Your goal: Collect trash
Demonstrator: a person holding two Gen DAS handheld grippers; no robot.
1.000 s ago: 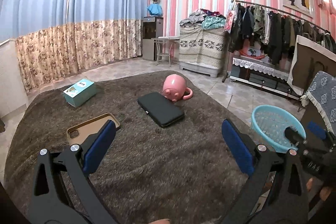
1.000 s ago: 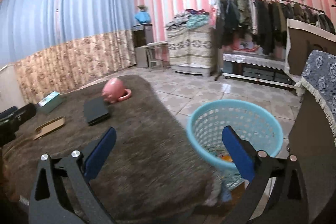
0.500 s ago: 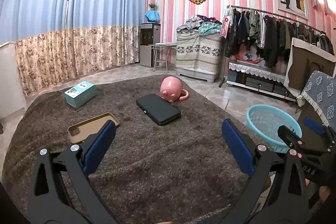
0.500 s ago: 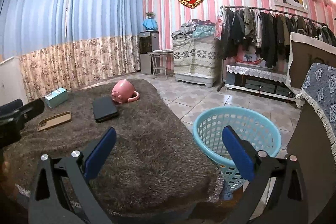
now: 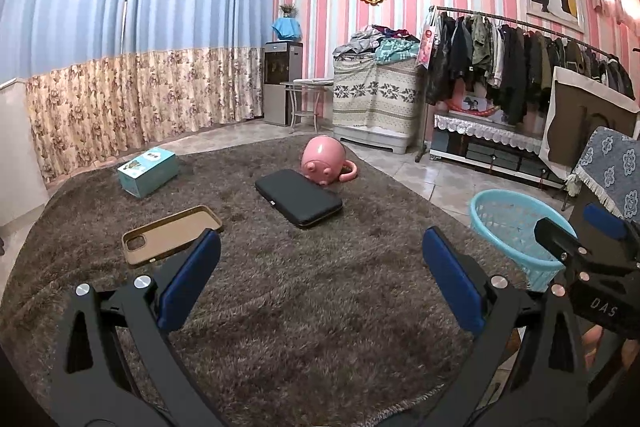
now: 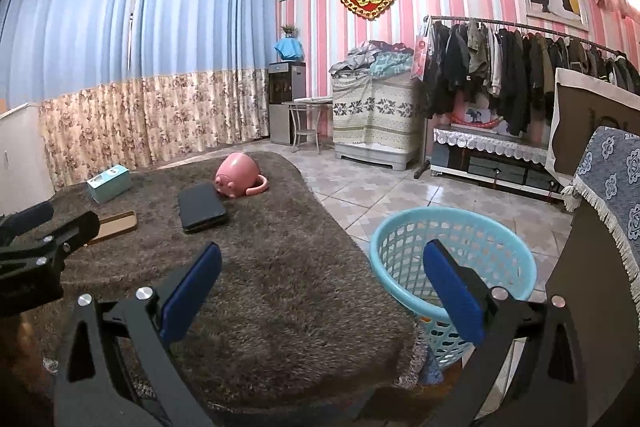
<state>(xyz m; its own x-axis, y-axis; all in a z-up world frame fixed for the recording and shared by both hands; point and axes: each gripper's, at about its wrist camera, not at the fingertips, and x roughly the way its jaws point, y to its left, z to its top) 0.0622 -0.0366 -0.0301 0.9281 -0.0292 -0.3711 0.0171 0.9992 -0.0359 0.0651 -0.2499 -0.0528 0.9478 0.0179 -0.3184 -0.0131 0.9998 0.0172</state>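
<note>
My left gripper (image 5: pixel 318 259) is open and holds nothing, hovering above the near part of a brown shaggy rug (image 5: pixel 320 307). Ahead of it lie a tan phone case (image 5: pixel 172 235), a teal box (image 5: pixel 148 172), a black flat case (image 5: pixel 298 197) and a pink pig mug (image 5: pixel 323 165) on its side. My right gripper (image 6: pixel 320 263) is also open and holds nothing, at the rug's right edge. Its right finger overlaps the light blue basket (image 6: pixel 400 227), which stands on the floor. The basket (image 5: pixel 508 223) also shows at the right of the left wrist view.
A tiled floor (image 6: pixel 360 187) lies beyond the rug. A clothes rack (image 6: pixel 520 75) and a covered cabinet (image 6: pixel 372 115) stand at the back wall. A dark piece of furniture with a blue cloth (image 6: pixel 608 179) is close on the right. Curtains (image 5: pixel 120 67) close off the left.
Both views have lifted and drawn back from the rug. The right gripper has moved away from the basket, which now looks smaller and farther. Both grippers stay open.
</note>
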